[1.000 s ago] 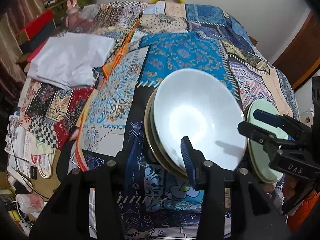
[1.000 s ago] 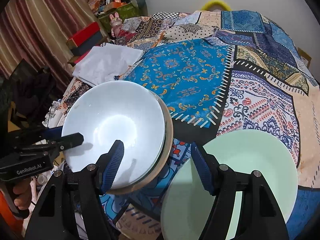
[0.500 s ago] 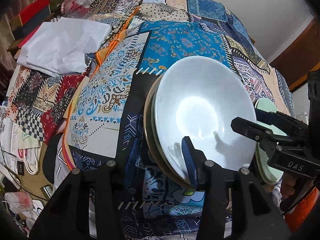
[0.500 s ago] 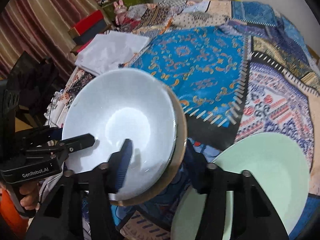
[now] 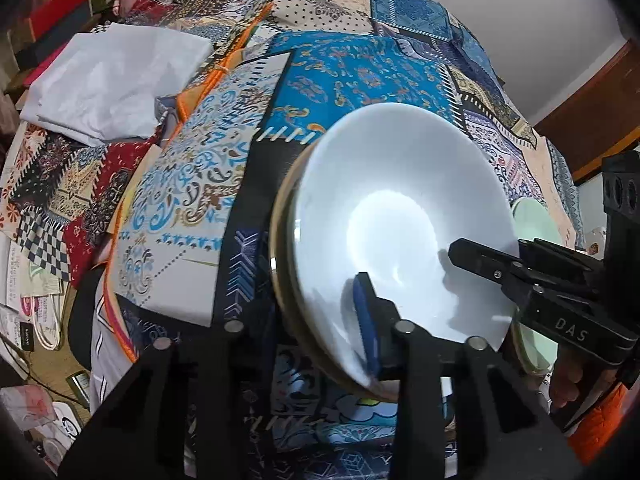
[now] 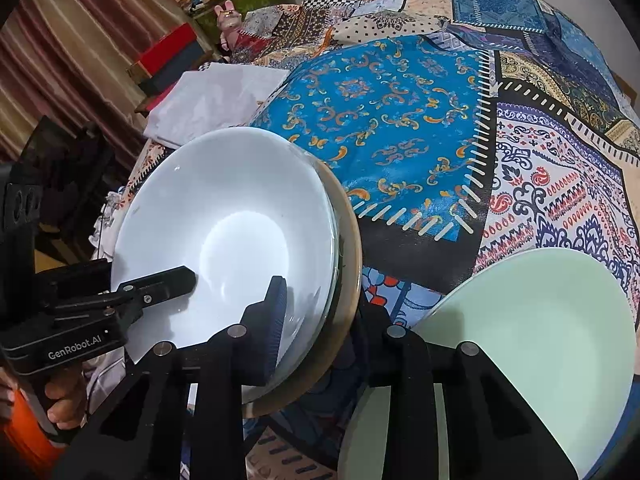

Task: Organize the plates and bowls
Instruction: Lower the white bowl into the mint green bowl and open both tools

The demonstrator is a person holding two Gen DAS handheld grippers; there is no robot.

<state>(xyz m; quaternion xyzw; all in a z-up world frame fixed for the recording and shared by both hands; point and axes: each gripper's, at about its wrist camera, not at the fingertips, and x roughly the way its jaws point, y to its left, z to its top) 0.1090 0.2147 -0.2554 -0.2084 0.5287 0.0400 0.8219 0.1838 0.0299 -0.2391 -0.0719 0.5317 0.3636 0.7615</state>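
Observation:
A white bowl [image 5: 392, 184] [image 6: 224, 200] sits on top of a stack with a tan plate rim [image 5: 280, 240] [image 6: 352, 248] beneath it, on the patchwork cloth. My left gripper [image 5: 316, 304] straddles the stack's near-left rim. Its blue pad [image 5: 366, 320] lies inside the bowl, its other finger is hidden under the stack, and the jaws are closing. My right gripper [image 6: 320, 300] straddles the near-right rim, blue pad [image 6: 276, 320] inside the bowl, jaws closing on the stack. A pale green plate [image 6: 540, 340] [image 5: 534, 220] lies to the right of the stack.
A folded white cloth [image 5: 108, 84] [image 6: 216, 96] lies at the table's far left. The patchwork tablecloth [image 6: 400, 120] stretches behind the stack. Red boxes [image 6: 168, 46] and a pink rabbit figure [image 6: 228, 16] stand beyond the left edge. Papers litter the floor [image 5: 32, 300].
Both grippers have narrowed their jaws around the stack's rim. The right gripper's left pad has moved from the bowl's edge into the bowl. The left gripper has sunk closer to the stack.

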